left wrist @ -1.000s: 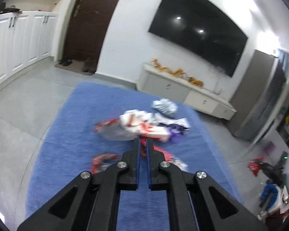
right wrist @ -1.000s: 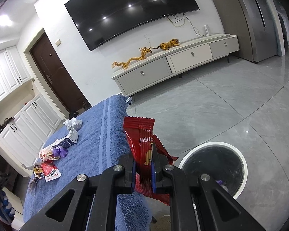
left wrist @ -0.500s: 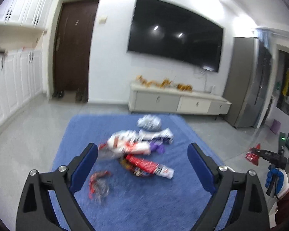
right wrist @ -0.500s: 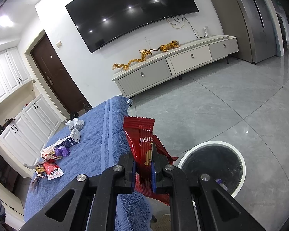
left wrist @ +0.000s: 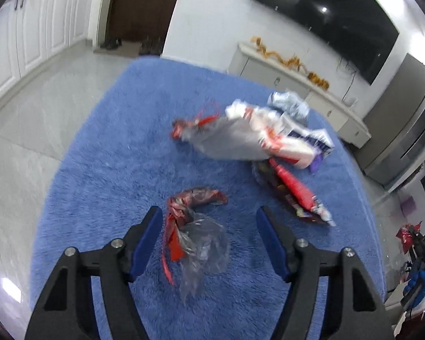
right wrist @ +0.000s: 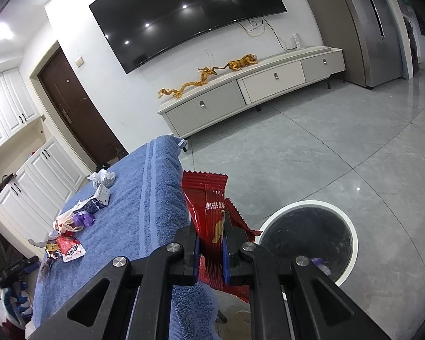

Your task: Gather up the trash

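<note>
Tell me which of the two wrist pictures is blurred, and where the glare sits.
Left wrist view: motion-blurred, the clear crumpled wrapper and trash pile on the blue cloth smeared. Right wrist view: sharp, print readable on the red snack packet; ceiling lights reflect as bright dots in the TV; the fisheye bends the walls.

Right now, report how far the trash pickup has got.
Done: a few scraps already lie in the bin. In hand: the right claw is shut on a red wrapper beside the bin; the left claw is closing around a crumpled clear-and-red wrapper. Left: the wrapper pile on the blue cloth.
</note>
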`<state>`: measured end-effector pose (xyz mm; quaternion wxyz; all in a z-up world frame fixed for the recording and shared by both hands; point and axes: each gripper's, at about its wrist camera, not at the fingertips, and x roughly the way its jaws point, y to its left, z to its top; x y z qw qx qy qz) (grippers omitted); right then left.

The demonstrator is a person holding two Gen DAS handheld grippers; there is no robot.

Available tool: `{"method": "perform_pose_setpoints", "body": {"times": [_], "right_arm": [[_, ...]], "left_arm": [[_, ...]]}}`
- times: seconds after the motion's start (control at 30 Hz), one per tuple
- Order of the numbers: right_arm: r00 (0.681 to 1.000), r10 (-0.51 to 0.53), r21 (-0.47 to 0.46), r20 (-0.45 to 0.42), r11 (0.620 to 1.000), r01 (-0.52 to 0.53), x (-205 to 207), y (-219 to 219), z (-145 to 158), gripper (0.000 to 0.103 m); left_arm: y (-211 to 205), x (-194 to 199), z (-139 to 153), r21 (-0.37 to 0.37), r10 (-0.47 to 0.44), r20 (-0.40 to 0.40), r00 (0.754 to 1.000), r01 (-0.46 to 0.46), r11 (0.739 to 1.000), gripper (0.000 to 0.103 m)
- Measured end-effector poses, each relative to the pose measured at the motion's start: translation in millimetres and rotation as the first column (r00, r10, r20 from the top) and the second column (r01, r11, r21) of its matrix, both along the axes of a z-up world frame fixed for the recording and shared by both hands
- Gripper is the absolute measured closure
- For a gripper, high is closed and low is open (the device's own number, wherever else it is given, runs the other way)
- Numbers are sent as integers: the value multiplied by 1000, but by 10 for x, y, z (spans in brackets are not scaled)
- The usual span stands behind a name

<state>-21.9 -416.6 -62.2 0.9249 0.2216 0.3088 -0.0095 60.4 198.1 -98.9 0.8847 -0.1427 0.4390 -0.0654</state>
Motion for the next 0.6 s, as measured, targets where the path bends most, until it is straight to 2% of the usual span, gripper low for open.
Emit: {"method": "perform_pose_setpoints", "body": {"times": [0.07, 0.13, 0.2, 0.23, 0.33, 0.47, 0.6], "right_arm": [[1000, 3, -1, -4, 1000, -3, 22, 13, -11, 92], [1000, 9, -6, -8, 1000, -9, 42, 39, -21, 92], [1000, 14, -10, -12, 1000, -14, 60, 54, -37, 92], [1000, 18, -9, -14, 1000, -18, 67, 59, -45, 92], [1000, 23, -5, -18, 1000, -23, 90, 73, -77, 92], [999, 26, -6, -19, 1000, -26, 93, 46, -97, 92], [1000, 20, 1, -17, 1000, -20, 102, -29, -139, 92]], "left_arm": [[-7, 76, -119, 13, 1, -35, 999, -1, 1000, 41], [-25, 117, -205, 32, -1, -67, 998, 3, 999, 71], [-60, 128, -226, 75, 10, -72, 997, -4, 997, 84], [-60, 119, -219, 69, 5, -74, 997, 0, 998, 90], [-71, 37, -157, 70, 10, -66, 998, -5, 998, 92], [-190, -171, 80, 84, -9, -17, 1000, 10, 996, 93], [-516, -341, 494, 71, -97, 68, 993, 92, 993, 92]]}}
